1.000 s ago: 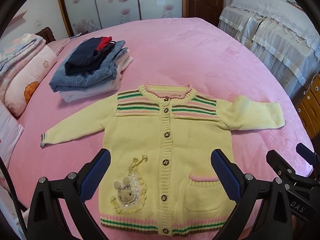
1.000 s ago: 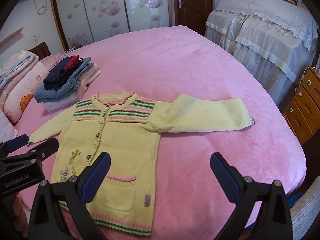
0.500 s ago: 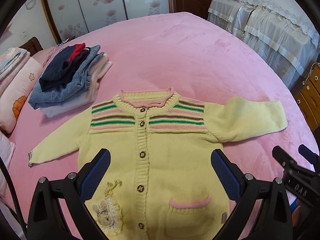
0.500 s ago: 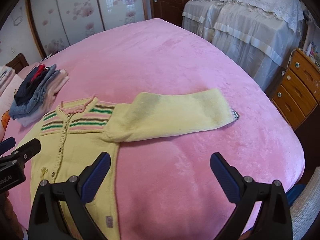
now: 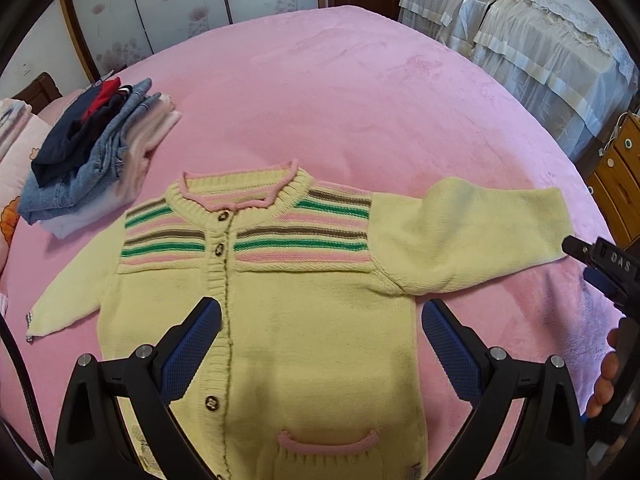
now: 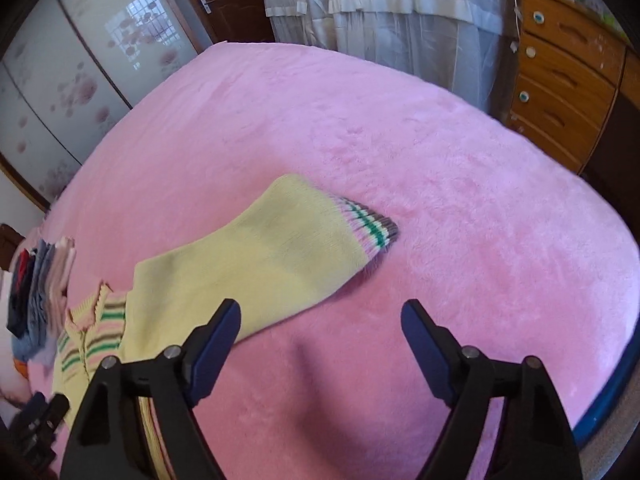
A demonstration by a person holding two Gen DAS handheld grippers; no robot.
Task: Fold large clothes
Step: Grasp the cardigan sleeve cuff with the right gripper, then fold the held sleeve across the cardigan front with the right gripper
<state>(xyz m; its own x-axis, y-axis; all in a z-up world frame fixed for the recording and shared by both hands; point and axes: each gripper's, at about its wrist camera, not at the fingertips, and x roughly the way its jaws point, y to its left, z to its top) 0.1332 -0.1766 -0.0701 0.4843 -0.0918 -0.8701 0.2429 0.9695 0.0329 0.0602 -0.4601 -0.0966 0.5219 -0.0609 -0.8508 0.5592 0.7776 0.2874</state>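
Note:
A pale yellow knitted cardigan with pink, green and brown stripes lies flat and buttoned on the pink bed, both sleeves spread out. My left gripper hovers open over its chest, with nothing gripped between the blue pads. In the right wrist view the cardigan's sleeve runs out to a striped cuff. My right gripper hangs just short of that sleeve, rolled to one side. Its jaws are closing, with only bedspread between them. It also shows at the right edge as the right gripper.
A stack of folded clothes sits at the bed's far left, beside pillows. A wooden chest of drawers and lace-covered furniture stand beyond the bed's right edge. A hand shows at the right.
The left gripper has moved from the hem up over the chest. The right gripper has swung right toward the sleeve and cuff, rolled, and its jaws have narrowed a little.

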